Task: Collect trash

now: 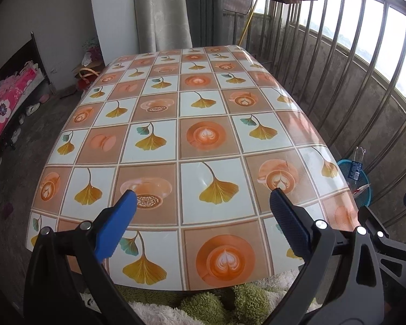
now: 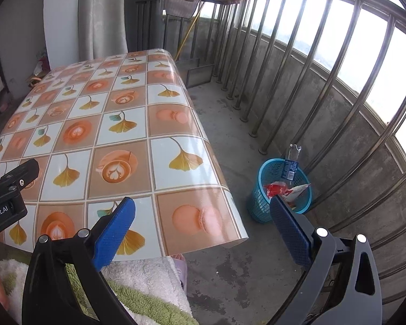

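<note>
Trash-filled basket (image 2: 280,189) just beyond gaping right claw (image 2: 203,216)

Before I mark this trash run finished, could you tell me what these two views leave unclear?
- Blue basket: its inside is mostly unseen in the right wrist view; the right gripper finger covers part of the rim.
- Same basket in the left wrist view: half hidden behind the table edge.
- Bottle: label print too small to read.
- Floor under the table: hidden by the tabletop.

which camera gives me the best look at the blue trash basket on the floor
The right wrist view. It shows the whole basket on the floor beside the table, with a red wrapper and a plastic bottle in it. The left wrist view catches only part of it past the table's edge.
</note>
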